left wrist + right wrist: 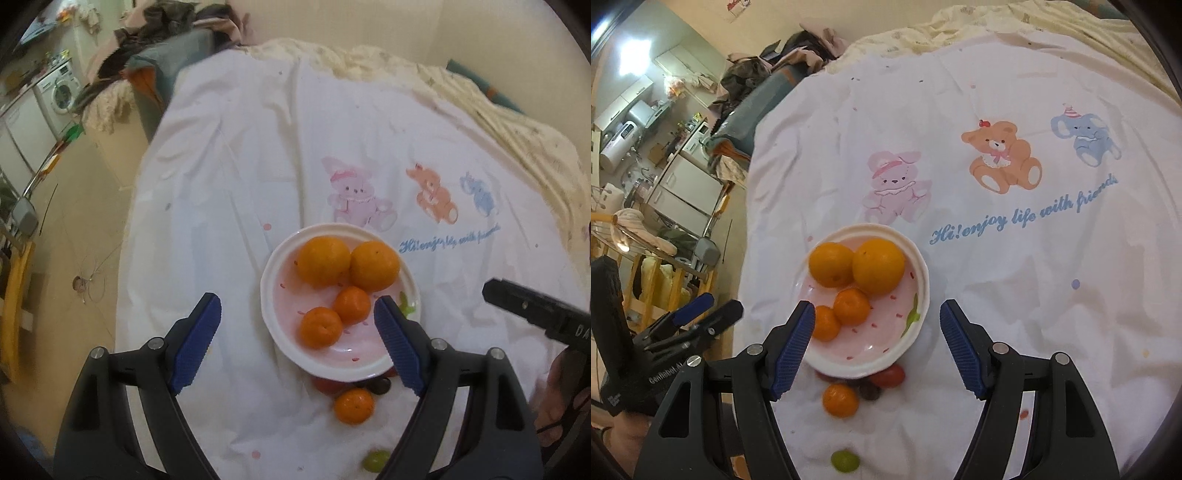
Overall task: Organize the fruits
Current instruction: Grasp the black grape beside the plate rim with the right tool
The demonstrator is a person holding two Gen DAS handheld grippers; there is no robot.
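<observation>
white bedsheet (997,295) holds plate (919,291) of oranges (877,266); both jaws spread, empty.

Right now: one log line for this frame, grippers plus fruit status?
left gripper: open, empty | right gripper: open, empty | plate: four oranges | loose on cloth: small orange, red tomato, green grape

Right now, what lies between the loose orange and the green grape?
Only bare white sheet between loose orange and green grape, seen in both wrist views.
</observation>
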